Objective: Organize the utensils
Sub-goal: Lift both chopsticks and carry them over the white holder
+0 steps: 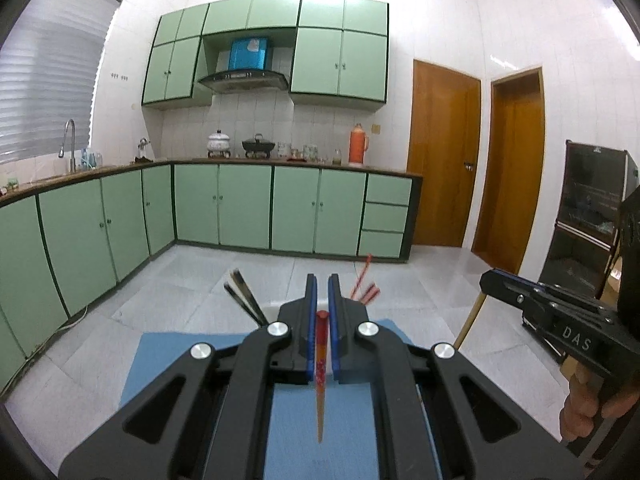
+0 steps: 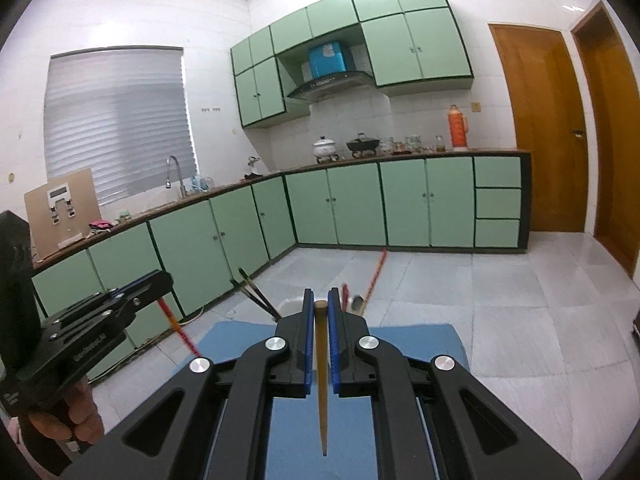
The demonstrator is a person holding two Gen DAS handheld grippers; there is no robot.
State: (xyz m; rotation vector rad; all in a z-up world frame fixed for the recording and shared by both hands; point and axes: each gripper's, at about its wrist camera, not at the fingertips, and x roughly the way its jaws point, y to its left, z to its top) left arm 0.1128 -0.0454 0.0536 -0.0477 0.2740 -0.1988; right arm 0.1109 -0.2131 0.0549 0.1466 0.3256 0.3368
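Observation:
My left gripper (image 1: pixel 322 286) is shut on a red patterned chopstick (image 1: pixel 321 364) that points back toward the camera. My right gripper (image 2: pixel 320 299) is shut on a plain wooden chopstick (image 2: pixel 321 376), also seen from the left wrist view (image 1: pixel 470 318). Both are held above a blue mat (image 2: pixel 412 342). Just beyond the fingers stands a white holder (image 2: pixel 289 305) with dark chopsticks (image 2: pixel 256 294) at its left and red chopsticks (image 2: pixel 374 276) at its right. The left gripper (image 2: pixel 154 280) with its red chopstick (image 2: pixel 178 330) shows at the left of the right wrist view.
The blue mat (image 1: pixel 168 364) lies on a table over a pale tiled floor. Green cabinets (image 1: pixel 244 208) and a counter with pots and an orange thermos (image 1: pixel 358 145) line the far wall. Wooden doors (image 1: pixel 444 160) stand at right.

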